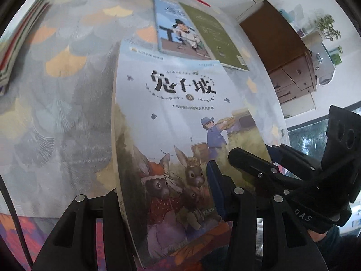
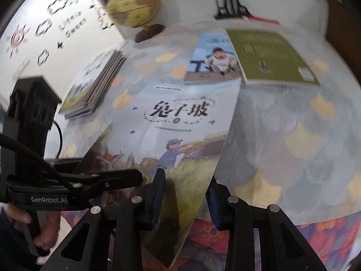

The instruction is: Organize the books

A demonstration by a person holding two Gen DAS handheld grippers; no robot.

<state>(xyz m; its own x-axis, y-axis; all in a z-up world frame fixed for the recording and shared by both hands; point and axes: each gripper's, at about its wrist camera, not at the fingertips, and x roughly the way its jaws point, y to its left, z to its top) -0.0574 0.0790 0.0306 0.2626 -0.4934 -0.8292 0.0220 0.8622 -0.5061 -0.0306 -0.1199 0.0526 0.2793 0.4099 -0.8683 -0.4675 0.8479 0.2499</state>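
Observation:
A rabbit picture book (image 1: 180, 117) (image 2: 180, 122) is lifted at a tilt over the patterned tablecloth (image 1: 67, 113). My left gripper (image 1: 162, 189) is shut on its spine side, one finger behind the spine and a blue pad on the cover. My right gripper (image 2: 185, 189) is shut on the book's lower right corner, one finger on the cover and the other behind the page edge. Each gripper shows in the other's view, the right gripper (image 1: 239, 160) at the book's right edge and the left gripper (image 2: 135, 176) at its left edge. A hand (image 2: 42, 232) holds the left gripper's handle.
A blue book with a child on it (image 1: 176, 29) (image 2: 209, 58) lies flat beyond, a green book (image 1: 214, 36) (image 2: 275, 56) partly over it. A stack of books (image 1: 18, 45) (image 2: 94, 83) sits at the table's left. A globe (image 2: 133, 4) stands at the back; a wooden cabinet (image 1: 288, 56) is to the right.

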